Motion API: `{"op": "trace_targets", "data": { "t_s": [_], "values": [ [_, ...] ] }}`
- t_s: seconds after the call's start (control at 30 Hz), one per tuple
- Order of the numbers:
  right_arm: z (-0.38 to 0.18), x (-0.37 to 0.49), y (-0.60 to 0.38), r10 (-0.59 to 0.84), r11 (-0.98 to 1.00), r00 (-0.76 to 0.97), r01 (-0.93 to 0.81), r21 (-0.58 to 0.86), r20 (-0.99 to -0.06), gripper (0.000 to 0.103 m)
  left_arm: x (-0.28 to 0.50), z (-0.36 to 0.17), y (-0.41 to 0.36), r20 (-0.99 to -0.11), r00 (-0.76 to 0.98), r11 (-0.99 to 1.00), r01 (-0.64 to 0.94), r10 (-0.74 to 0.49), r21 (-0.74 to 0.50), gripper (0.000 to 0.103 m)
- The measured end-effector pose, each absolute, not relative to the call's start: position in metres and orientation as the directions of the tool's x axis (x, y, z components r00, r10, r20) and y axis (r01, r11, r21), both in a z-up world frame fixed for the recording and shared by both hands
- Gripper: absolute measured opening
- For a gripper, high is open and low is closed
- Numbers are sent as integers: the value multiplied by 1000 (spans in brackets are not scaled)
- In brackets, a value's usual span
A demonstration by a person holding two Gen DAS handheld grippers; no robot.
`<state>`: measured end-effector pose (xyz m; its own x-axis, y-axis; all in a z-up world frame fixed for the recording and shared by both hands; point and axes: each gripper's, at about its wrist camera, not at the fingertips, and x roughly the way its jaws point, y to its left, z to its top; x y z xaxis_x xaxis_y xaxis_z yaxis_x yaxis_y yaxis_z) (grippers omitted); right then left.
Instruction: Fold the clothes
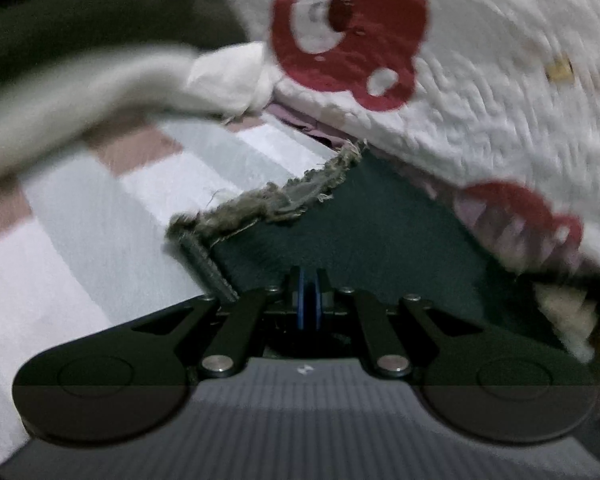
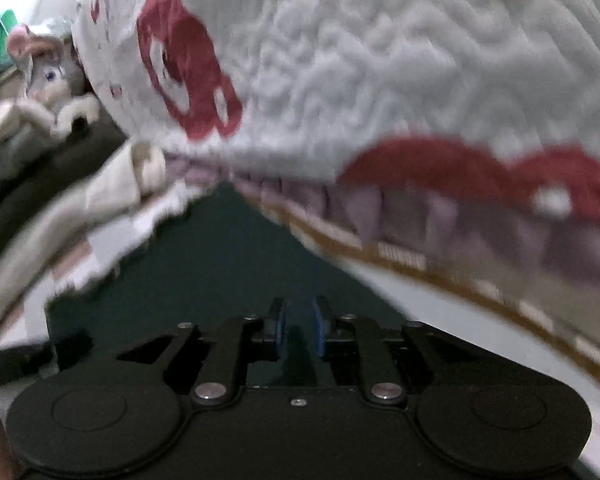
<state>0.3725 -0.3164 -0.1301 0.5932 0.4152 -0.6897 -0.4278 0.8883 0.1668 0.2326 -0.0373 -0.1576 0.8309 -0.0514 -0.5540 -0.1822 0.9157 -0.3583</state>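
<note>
A dark green garment [image 1: 380, 232] with a frayed pale hem [image 1: 268, 204] stretches forward from my left gripper [image 1: 308, 300], whose blue pads are pressed together on the cloth just behind the hem corner. In the right wrist view the same dark green garment [image 2: 220, 272] runs out from my right gripper [image 2: 300, 332], and its blue pads [image 2: 281, 332] pinch a fold of the fabric. The garment's far end disappears under the quilt. Both views are blurred.
A white quilt with red bear prints [image 1: 480, 100] [image 2: 380, 60] hangs over the far side. A bedsheet striped in white and pink [image 1: 80, 220] lies under the garment. A pale cloth [image 1: 80, 92] crosses the upper left. A stuffed mouse toy [image 2: 44, 68] sits at the back left.
</note>
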Motion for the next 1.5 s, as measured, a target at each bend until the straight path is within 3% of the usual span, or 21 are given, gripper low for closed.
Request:
{"op": "trace_targets", "data": {
  "t_s": [0.17, 0.33, 0.43, 0.5, 0.53, 0.57, 0.6, 0.7, 0.77, 0.83, 0.93, 1.07, 1.2, 1.37, 1.47, 1.5],
  "values": [
    [-148, 401, -305, 349, 930, 649, -326, 168, -676, 11, 231, -158, -35, -554, 830, 912, -177, -64, -370, 7],
    [-149, 422, -279, 276, 946, 696, -319, 59, -663, 11, 229, -158, -33, -555, 829, 908, -172, -77, -382, 7],
    [-147, 431, -288, 312, 942, 675, -313, 123, -669, 15, 227, -159, -32, -555, 828, 905, -168, -85, -390, 7],
    [-135, 422, -305, 369, 926, 658, -317, 203, -656, 19, 223, -147, -42, -570, 820, 927, -177, -45, -329, 9],
    [-125, 411, -320, 403, 914, 650, -320, 248, -644, 28, 220, -141, -47, -578, 816, 938, -182, -22, -293, 24],
    [-112, 399, -338, 443, 896, 635, -328, 298, -633, 34, 217, -134, -53, -584, 811, 948, -187, 2, -257, 48],
    [-99, 387, -356, 482, 876, 620, -335, 346, -619, 45, 214, -127, -60, -574, 819, 953, -189, 20, -236, 56],
    [-62, 339, -437, 538, 842, 575, -323, 433, -616, 50, 209, -112, -88, -555, 831, 954, -143, -29, -264, 58],
    [-41, 305, -497, 530, 844, 561, -279, 458, -636, 51, 209, -112, -118, -602, 797, 955, -145, -42, -259, 57],
    [-29, 259, -560, 430, 891, 601, -161, 425, -674, 52, 210, -111, -157, -655, 755, 967, -136, -41, -217, 56],
    [-23, 177, -650, 245, 929, 679, 41, 369, -692, 52, 204, -111, -226, -660, 735, 978, 20, -157, -210, 58],
    [-56, 64, -734, 26, 875, 746, 305, 376, -665, 52, 192, -115, -320, -682, 677, 958, 257, -275, -131, 59],
    [-105, -27, -799, -119, 743, 726, 518, 424, -678, 53, 180, -125, -361, -721, 625, 934, 348, -300, -87, 61],
    [-145, -91, -836, -107, 642, 785, 524, 560, -611, 50, 165, -134, -353, -708, 627, 916, 394, -324, -71, 62],
    [-150, -100, -827, -155, 642, 804, 523, 560, -574, 50, 159, -135, -350, -704, 635, 912, 408, -319, -45, 62],
    [-148, -103, -821, -198, 642, 795, 547, 537, -574, 55, 157, -135, -351, -706, 637, 912, 410, -310, -31, 62]
  ]
}}
